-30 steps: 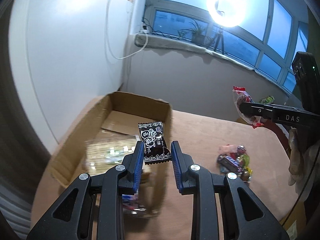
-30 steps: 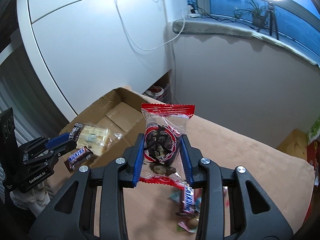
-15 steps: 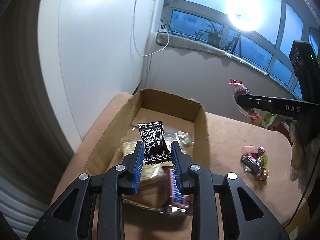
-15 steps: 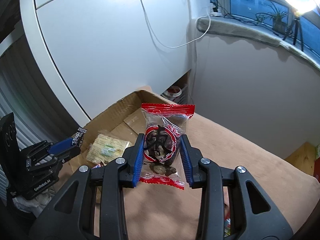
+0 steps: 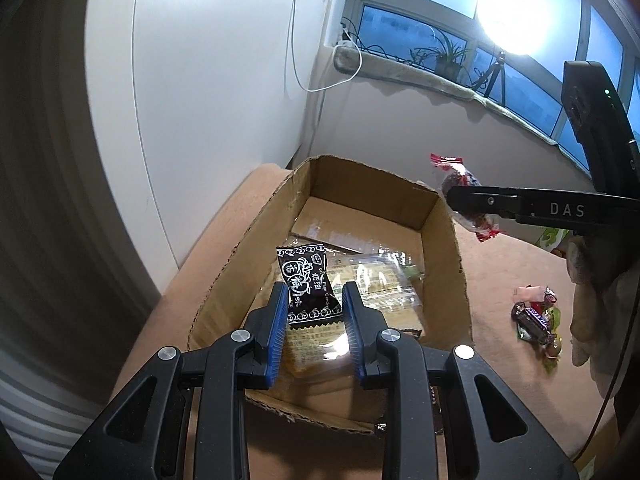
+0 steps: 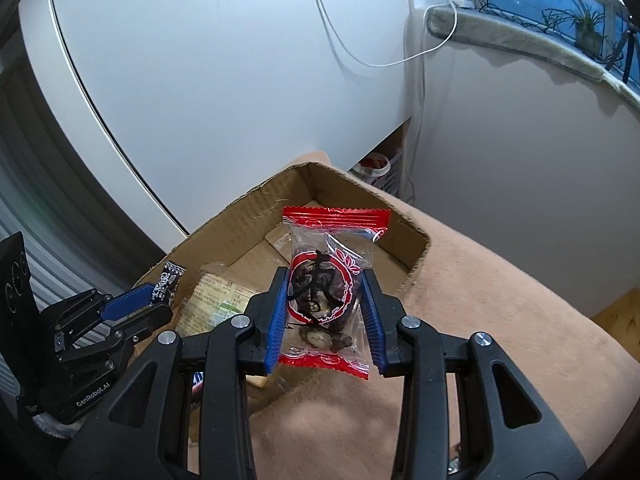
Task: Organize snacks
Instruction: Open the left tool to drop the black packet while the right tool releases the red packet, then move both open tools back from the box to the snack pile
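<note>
While both hover over the cardboard box [image 5: 442,240], left gripper [image 5: 314,306] pinches a black candy packet [image 5: 308,284] — right gripper [image 6: 324,300] clamps a red-edged clear packet [image 6: 330,284].

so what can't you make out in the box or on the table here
- Cardboard box near end: hidden by the left gripper and its black candy packet, left wrist view.
- Loose sweets: too small to read.
- Clear cracker pack in right wrist view: half hidden by the gripper fingers.
</note>
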`<state>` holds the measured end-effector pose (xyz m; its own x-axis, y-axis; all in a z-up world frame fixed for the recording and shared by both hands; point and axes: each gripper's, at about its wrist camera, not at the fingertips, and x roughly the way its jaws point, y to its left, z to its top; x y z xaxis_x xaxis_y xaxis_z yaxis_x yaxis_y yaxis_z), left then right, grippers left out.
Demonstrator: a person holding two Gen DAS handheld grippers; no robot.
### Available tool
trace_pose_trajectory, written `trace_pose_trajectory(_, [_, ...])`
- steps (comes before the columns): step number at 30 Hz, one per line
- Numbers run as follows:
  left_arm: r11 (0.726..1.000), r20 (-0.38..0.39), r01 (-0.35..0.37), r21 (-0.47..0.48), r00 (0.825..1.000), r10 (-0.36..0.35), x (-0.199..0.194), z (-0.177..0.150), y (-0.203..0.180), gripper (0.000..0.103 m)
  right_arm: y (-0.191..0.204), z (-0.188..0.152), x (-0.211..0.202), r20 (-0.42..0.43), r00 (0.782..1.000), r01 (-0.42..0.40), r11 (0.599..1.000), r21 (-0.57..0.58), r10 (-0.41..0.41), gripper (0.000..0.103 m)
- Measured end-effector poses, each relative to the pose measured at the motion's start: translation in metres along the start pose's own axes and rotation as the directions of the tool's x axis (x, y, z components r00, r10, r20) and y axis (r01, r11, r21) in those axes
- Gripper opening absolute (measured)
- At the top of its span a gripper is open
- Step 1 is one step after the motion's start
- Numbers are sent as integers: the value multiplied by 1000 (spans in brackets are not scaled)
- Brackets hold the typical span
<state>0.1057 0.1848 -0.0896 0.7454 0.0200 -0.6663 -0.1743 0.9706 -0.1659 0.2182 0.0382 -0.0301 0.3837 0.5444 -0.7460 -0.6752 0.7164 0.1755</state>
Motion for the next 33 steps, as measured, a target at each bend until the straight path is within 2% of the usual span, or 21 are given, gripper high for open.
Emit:
trace_pose_trajectory(6, [1000,-5,3,-1,1000,-3,3,1,-1,26,9,1,9,-17,1000,-8,1000,-26,7,37])
trace_pose_trajectory(8, [1000,-7,4,-3,1000,-4,3,1,-2,29,10,1,9,-19,1000,-2,1000,-30,1,48])
trace_pose_trajectory(9, [1000,-8,5,-3,1000,-5,3,2,-3,35,11,1,9,-15,1000,0,1000,-31,-1,59])
trace_pose_trajectory(10, [1000,-6,3,-3,1000,-3,3,2,-3,39,11,1,7,-8,1000,4,999,-32,-4,66])
trace_pose_trajectory(11, [1000,-2,4,-5,1000,-4,2,2,-4,44,11,1,4,3,1000,9,999,-33,-9,67])
trace_pose_trajectory(19, [1000,20,11,-3,1000,-11,-10,3,-12,44,3,-1,-17,31,999,28,999,-17,-28,67])
trace_pose_trajectory(33, [997,61,43,62,997,-47,-35,3,-58,44,-21,-24,-79,102,993,67,998,-1,-66,67])
